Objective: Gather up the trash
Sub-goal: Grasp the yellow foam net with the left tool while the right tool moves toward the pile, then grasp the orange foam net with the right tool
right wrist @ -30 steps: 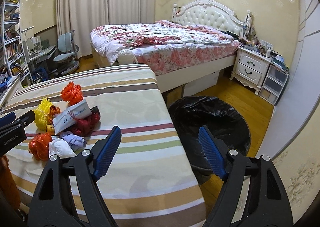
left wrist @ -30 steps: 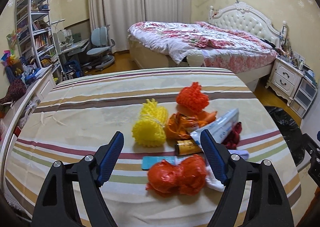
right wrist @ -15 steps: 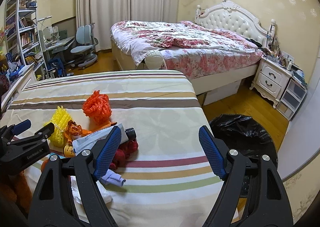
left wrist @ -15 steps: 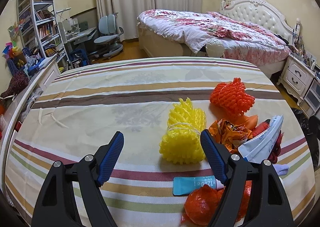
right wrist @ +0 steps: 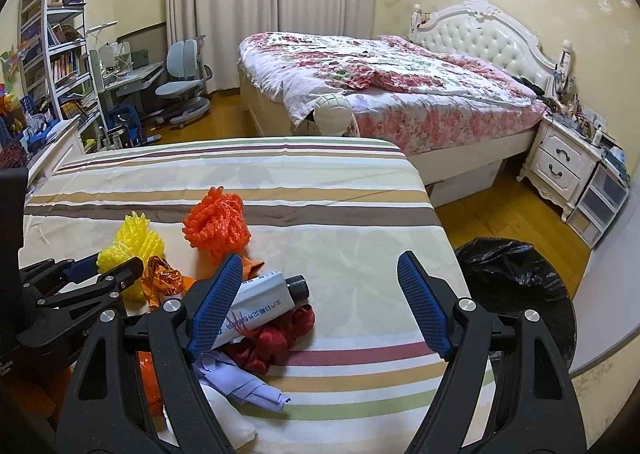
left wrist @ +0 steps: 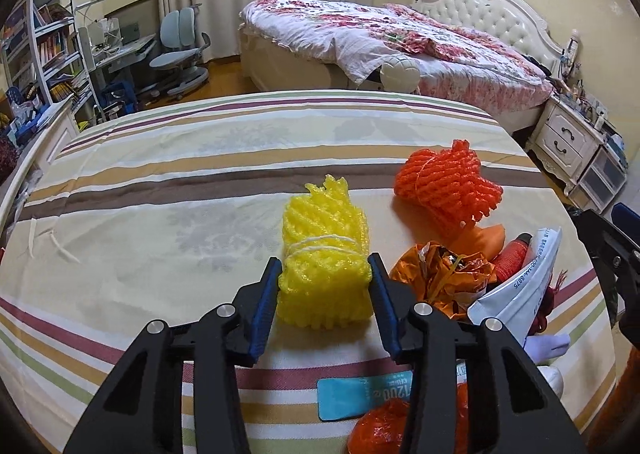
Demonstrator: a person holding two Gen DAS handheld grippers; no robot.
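Observation:
My left gripper (left wrist: pixel 325 269) is shut on the near end of a yellow foam net roll (left wrist: pixel 325 250) lying on the striped table (left wrist: pixel 160 181); it also shows in the right wrist view (right wrist: pixel 132 250). An orange foam net roll (left wrist: pixel 446 183) lies behind and right of it. My right gripper (right wrist: pixel 320 278) is open and empty above the table, with a white tube (right wrist: pixel 260 304) beside its left finger. A black-lined trash bin (right wrist: pixel 516 290) stands on the floor at the table's right.
More trash lies in a heap: crumpled orange foil (left wrist: pixel 440 274), a red mesh bag (right wrist: pixel 280 330), a blue card (left wrist: pixel 360 394), an orange plastic bag (left wrist: pixel 380 430), pale paper (right wrist: pixel 240 378). A bed (right wrist: pixel 380 85) and nightstand (right wrist: pixel 560 161) stand beyond.
My left gripper moved forward and closed its fingers on the yellow foam net roll. My right gripper swung left from over the bin toward the trash heap and stayed open.

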